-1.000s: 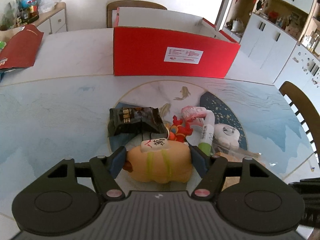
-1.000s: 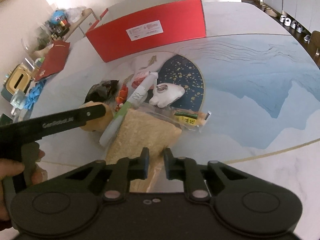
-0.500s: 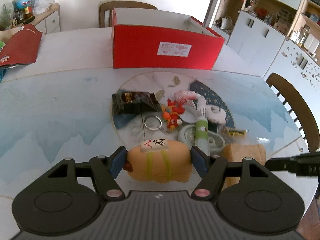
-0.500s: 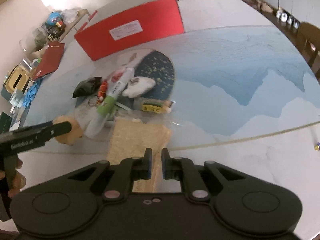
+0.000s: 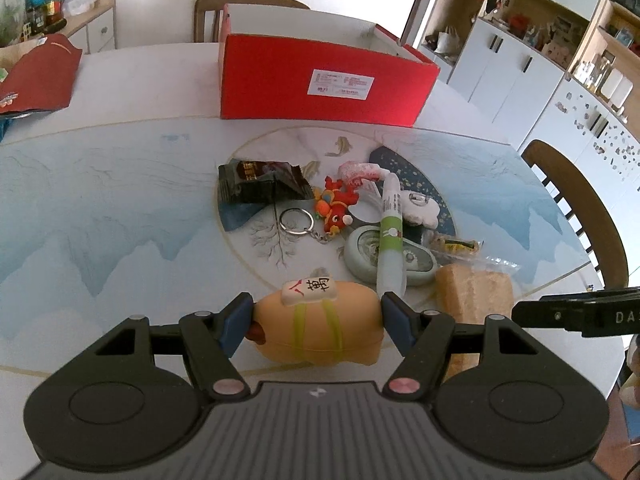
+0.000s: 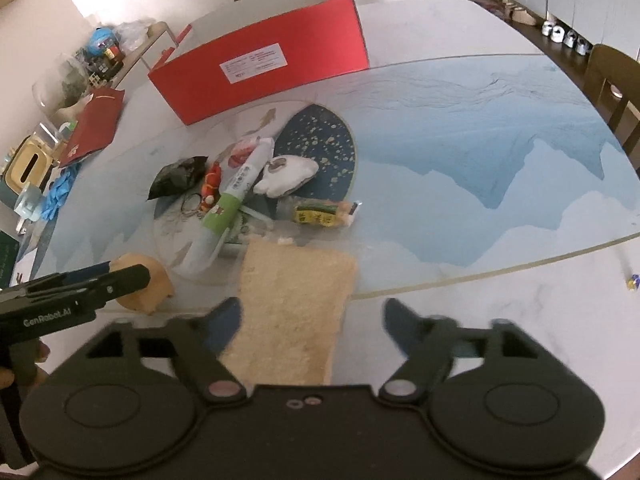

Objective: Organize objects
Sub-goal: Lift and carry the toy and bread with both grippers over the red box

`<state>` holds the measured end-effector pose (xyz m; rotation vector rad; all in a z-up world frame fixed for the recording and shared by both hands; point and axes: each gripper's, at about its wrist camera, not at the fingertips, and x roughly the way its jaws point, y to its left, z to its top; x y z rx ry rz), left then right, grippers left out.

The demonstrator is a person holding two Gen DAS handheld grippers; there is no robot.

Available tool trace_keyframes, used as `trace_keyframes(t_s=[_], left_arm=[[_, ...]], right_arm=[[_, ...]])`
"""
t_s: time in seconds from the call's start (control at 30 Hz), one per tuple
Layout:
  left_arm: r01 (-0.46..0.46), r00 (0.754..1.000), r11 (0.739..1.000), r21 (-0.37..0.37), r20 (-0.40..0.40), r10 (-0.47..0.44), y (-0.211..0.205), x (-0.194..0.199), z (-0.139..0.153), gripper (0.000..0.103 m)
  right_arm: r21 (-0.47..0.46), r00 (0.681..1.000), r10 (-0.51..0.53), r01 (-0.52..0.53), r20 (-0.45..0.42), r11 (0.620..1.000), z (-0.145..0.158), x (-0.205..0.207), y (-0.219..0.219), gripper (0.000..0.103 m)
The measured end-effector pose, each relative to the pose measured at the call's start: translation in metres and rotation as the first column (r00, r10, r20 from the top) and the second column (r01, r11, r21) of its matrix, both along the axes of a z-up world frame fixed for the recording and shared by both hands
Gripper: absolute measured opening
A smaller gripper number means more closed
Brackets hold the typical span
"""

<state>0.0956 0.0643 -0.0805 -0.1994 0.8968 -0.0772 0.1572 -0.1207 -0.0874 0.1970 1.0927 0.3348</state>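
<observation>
Dining room, white cabinets along one wall, wooden chairs around a tabletop (image 5: 100,200) with a blue mountain print and a round inset in the middle. Red box (image 5: 320,80) sits open-topped at the far side, white label facing the cameras.

Left tongs (image 5: 316,316) clamped on an orange squishy toy (image 5: 320,328); both blue pads press its sides. Toy has a white mahjong-tile piece on top and two green bands. In the right wrist view the toy shows at the near-left edge of the clutter, behind the left tool's arm.

Right tongs (image 6: 312,320) have just been opening and now stand wide apart, fingers motion-blurred. Tan sponge-like slab in clear wrap (image 6: 292,312) lies on the tabletop between them, closer to the left finger; pads not pressing it.

Clutter on the round inset: dark snack packet (image 5: 260,182), red dragon keychain (image 5: 334,208) with its ring, white-and-green tube (image 5: 390,240) lying across a grey-green oval gadget (image 5: 362,252), white plush piece (image 5: 418,208), small yellow-green wrapped snack (image 6: 320,214). All well short of the box.

Red paper bag (image 5: 36,76) lies at the far-left tabletop edge.
</observation>
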Motion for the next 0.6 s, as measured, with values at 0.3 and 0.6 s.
trace_keyframes(t_s=[0.3, 0.6], left_arm=[[0.009, 1.000, 1.000, 0.002, -0.004, -0.009, 0.000, 0.000, 0.000, 0.069], [0.008, 1.000, 1.000, 0.002, -0.012, -0.008, 0.002, -0.001, -0.004, 0.069]], right_arm=[[-0.066, 0.999, -0.014, 0.012, -0.032, 0.998, -0.011, 0.008, 0.034, 0.101], [-0.188, 0.999, -0.031, 0.022, -0.044, 0.982, -0.021, 0.016, 0.060, 0.102]])
